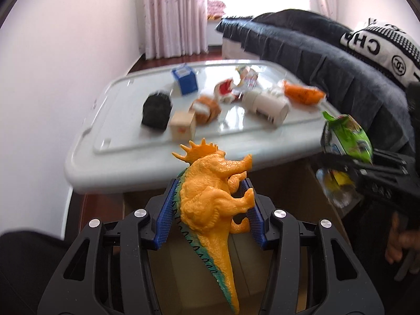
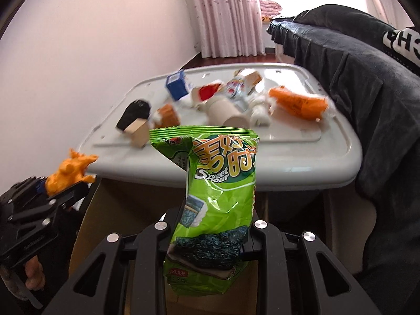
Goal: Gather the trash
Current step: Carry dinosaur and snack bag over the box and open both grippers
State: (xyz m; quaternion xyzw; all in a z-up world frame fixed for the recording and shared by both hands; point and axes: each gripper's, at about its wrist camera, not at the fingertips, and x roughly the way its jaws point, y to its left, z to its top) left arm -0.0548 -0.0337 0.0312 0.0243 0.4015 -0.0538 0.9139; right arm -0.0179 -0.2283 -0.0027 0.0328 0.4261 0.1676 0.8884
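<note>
My left gripper (image 1: 210,204) is shut on an orange toy dinosaur (image 1: 210,194), its blue pads (image 1: 168,210) pressing the body and the tail hanging down. It also shows in the right wrist view as the left gripper (image 2: 60,183) with the orange toy dinosaur (image 2: 71,170) at the left edge. My right gripper (image 2: 210,233) is shut on a green snack bag (image 2: 220,197) that stands upright between its fingers. In the left wrist view the green snack bag (image 1: 349,136) appears at the right. Both grippers hang in front of the white table (image 1: 86,162), above a cardboard box (image 2: 105,210).
On the white table (image 2: 341,157) lie a blue carton (image 1: 185,78), a black lump (image 1: 156,110), a wooden block (image 1: 182,127), a white cup (image 1: 267,105), an orange packet (image 1: 302,94) and other wrappers. A dark sofa (image 1: 341,60) runs along the right. A curtain (image 1: 173,13) hangs behind.
</note>
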